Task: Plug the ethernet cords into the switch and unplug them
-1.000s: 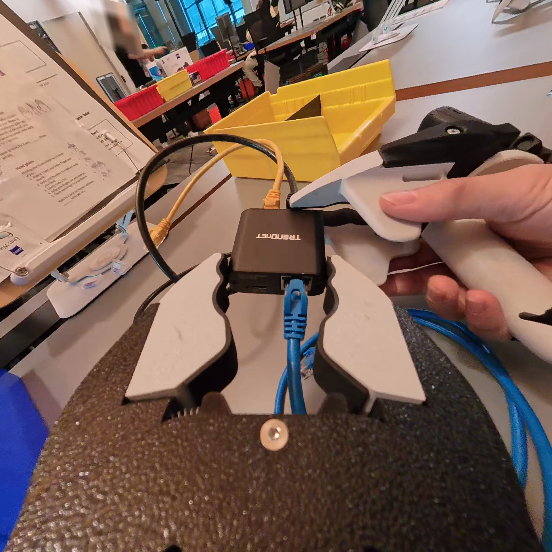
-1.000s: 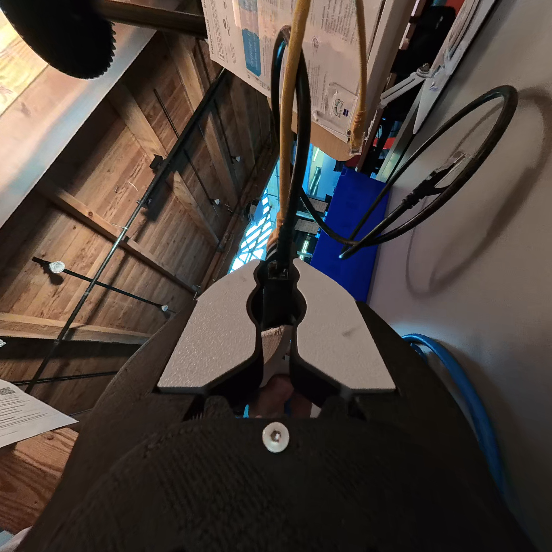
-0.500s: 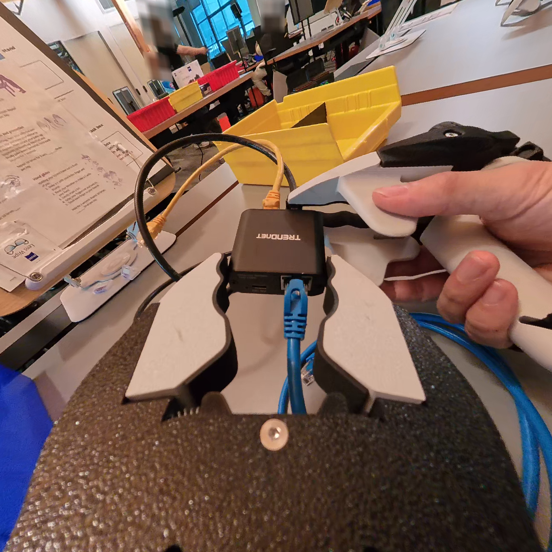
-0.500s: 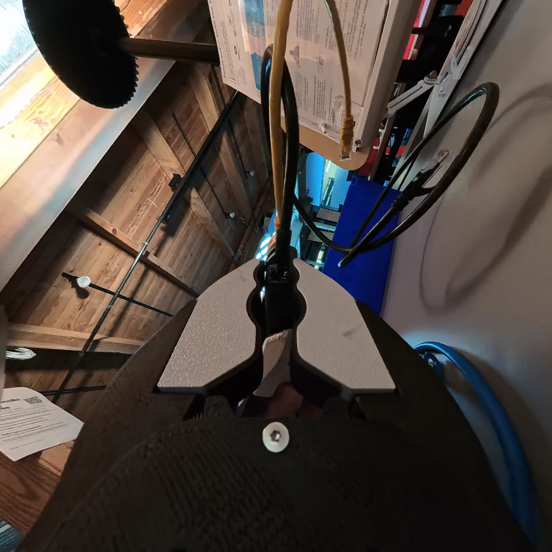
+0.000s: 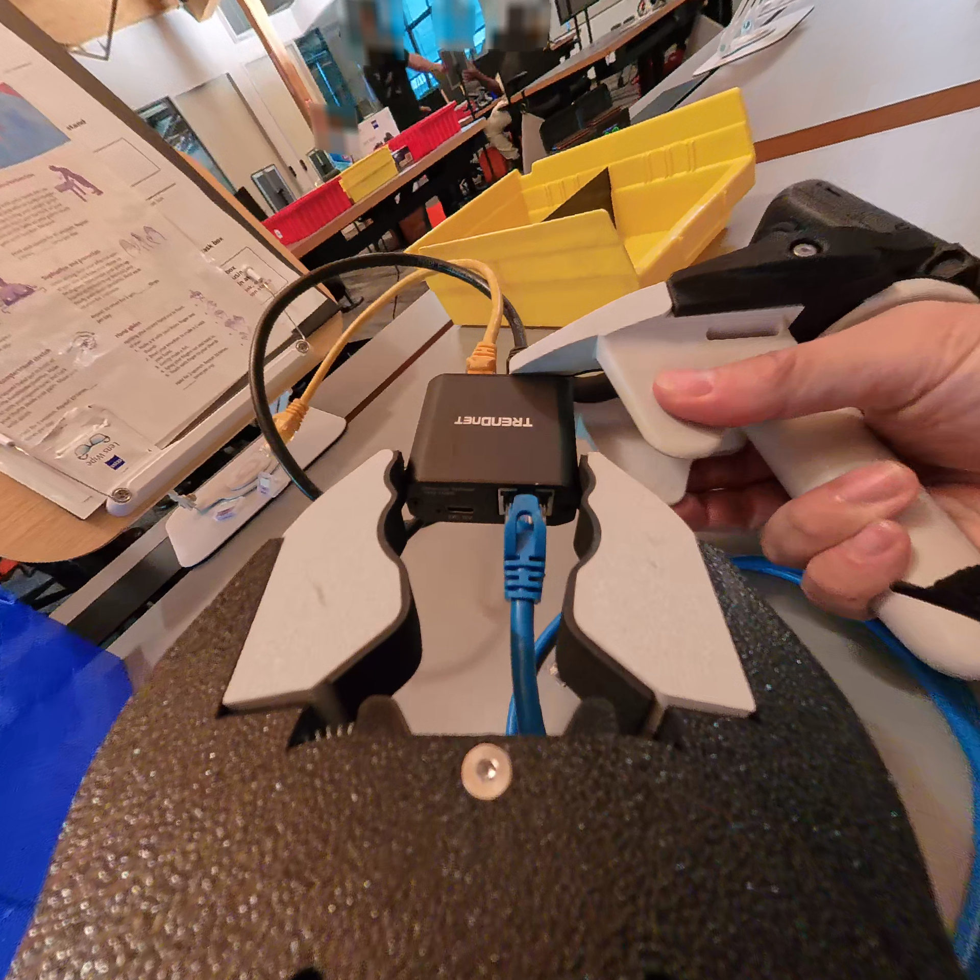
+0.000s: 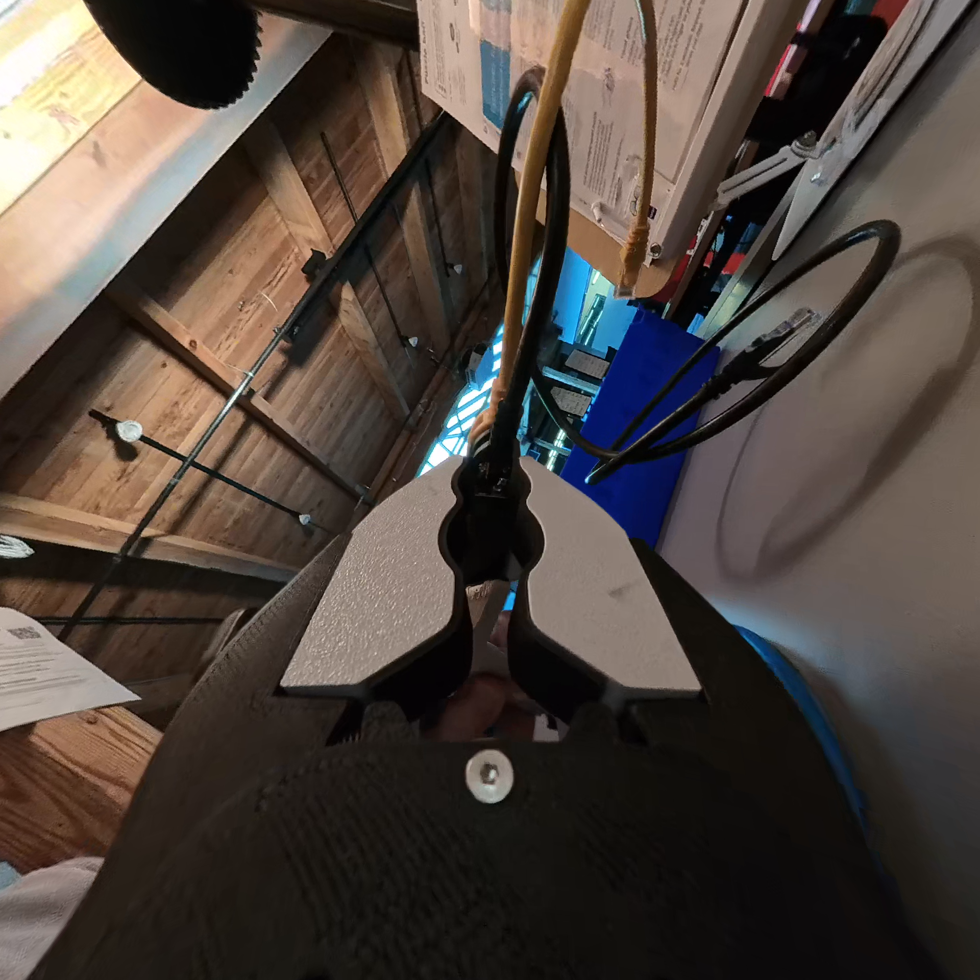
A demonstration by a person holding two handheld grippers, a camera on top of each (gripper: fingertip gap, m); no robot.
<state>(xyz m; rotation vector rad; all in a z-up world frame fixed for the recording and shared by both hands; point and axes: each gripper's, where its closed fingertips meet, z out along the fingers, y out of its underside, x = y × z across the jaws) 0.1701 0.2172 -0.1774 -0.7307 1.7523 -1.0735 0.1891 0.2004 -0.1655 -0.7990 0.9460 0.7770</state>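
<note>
A black switch (image 5: 493, 435) sits between my left gripper's (image 5: 490, 466) fingers, which are shut on its two sides, on the grey table (image 5: 875, 175). A blue ethernet cord (image 5: 524, 551) is plugged into its near port. A yellow cord (image 5: 481, 363) is plugged into its far side. My right gripper (image 6: 490, 477), also seen in the left wrist view (image 5: 530, 360), is shut on the black cord's plug (image 6: 490, 509) at the switch's far side. The black cord (image 5: 260, 371) loops away to its loose end (image 6: 763, 344) on the table. The yellow cord's other end (image 6: 631, 260) hangs free.
A yellow bin (image 5: 583, 254) stands just behind the switch. A tilted board with papers (image 5: 106, 276) and its white base (image 5: 238, 477) are on the left. A blue bin (image 5: 47, 742) is at the near left. Blue cord coils (image 5: 928, 689) lie at the right. My left and right fingertips are right by each other.
Both grips have held. The person's fingers have closed tighter around the right gripper's handle. The right wrist view has turned a little, and the cord loops have swung with it.
</note>
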